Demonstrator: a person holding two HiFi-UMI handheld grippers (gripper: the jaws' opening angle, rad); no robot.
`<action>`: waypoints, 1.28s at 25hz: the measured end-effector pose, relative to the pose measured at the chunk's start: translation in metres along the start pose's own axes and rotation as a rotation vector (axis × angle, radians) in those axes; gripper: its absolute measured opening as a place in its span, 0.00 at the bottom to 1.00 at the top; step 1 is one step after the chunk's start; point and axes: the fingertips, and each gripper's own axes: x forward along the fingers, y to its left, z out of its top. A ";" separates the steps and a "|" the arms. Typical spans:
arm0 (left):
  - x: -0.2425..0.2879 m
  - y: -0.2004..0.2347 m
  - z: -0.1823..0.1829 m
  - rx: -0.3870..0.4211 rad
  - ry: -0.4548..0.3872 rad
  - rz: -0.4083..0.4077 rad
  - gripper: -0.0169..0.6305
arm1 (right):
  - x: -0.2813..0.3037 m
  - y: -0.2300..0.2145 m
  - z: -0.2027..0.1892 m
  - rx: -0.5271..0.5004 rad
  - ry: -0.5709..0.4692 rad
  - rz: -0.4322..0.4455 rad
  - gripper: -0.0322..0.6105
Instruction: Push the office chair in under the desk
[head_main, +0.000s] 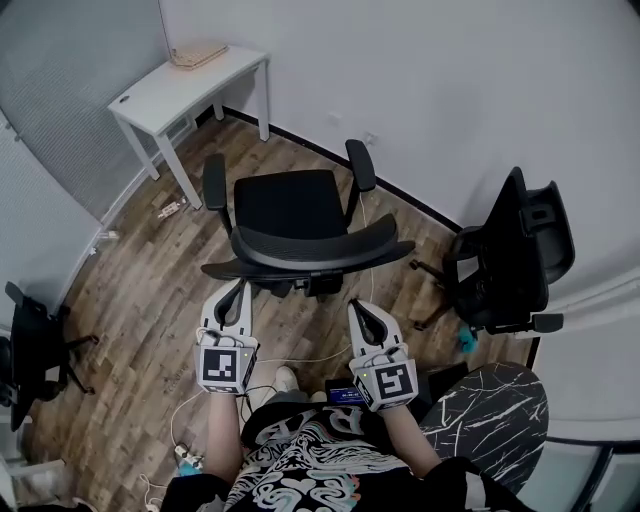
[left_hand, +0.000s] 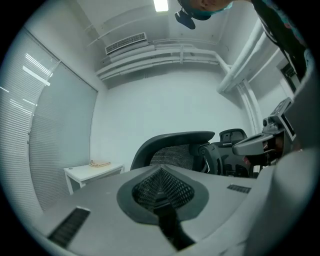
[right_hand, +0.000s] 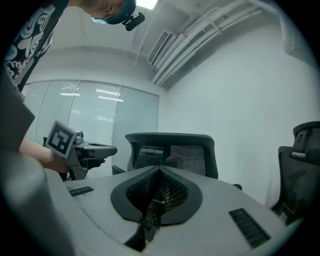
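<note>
The black office chair (head_main: 300, 225) stands in mid-floor with its mesh backrest (head_main: 320, 255) turned towards me and its seat facing the white desk (head_main: 185, 85) at the far left corner, about a chair's length away. My left gripper (head_main: 238, 287) is shut and empty, its tip at the backrest's left end. My right gripper (head_main: 356, 304) is also shut and empty, just behind the backrest's right side; contact cannot be told. The left gripper view shows the shut left gripper (left_hand: 161, 170) pointing level at the backrest (left_hand: 172, 147). In the right gripper view the right gripper (right_hand: 160, 170) points level at the backrest (right_hand: 172, 150).
A second black chair (head_main: 510, 255) stands at the right by the wall, a third (head_main: 30, 350) at the left edge. A dark marbled tabletop (head_main: 490, 400) is beside my right arm. White cables (head_main: 300, 358) trail on the wooden floor. A flat wooden item (head_main: 198, 54) lies on the desk.
</note>
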 end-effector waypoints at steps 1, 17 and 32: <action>0.002 0.000 -0.001 0.004 0.004 -0.009 0.06 | 0.002 0.000 0.000 0.001 0.003 -0.004 0.08; 0.022 0.007 -0.019 0.115 0.017 -0.107 0.06 | 0.017 0.000 -0.015 0.008 0.020 -0.073 0.08; 0.033 0.001 -0.040 0.235 0.098 -0.132 0.06 | 0.028 -0.006 -0.029 0.043 0.043 -0.027 0.10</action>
